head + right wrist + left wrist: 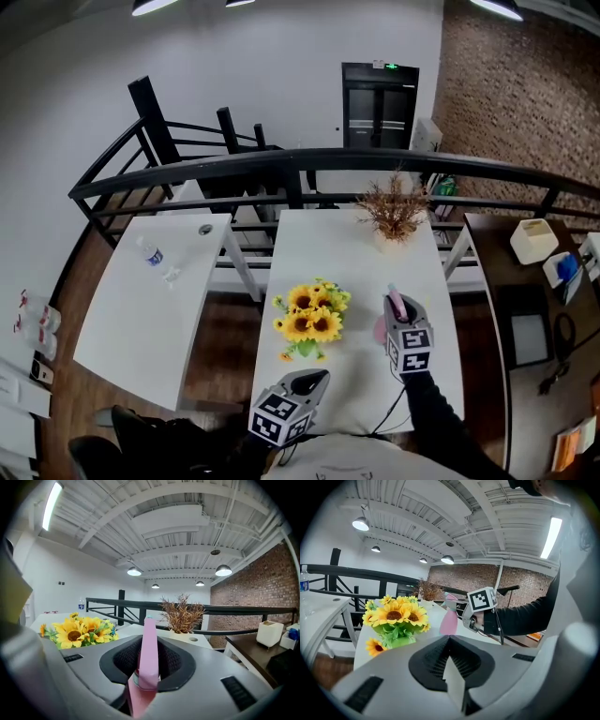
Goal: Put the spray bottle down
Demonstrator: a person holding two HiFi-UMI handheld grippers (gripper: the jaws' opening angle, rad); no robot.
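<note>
Probably light, stiff, slippery plastic, the spray bottle [149,658] handles best by its neck, where the right gripper [400,317] clamps it; the left gripper [304,382] is closed, empty.

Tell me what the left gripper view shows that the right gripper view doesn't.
Left gripper view only: the right gripper from outside, with its marker cube and the person's dark sleeve. Right gripper view only: a white rectangular box at far right. Both: the pink plastic spray bottle that the right gripper holds, the yellow sunflower bouquet, the dried brown plant.
</note>
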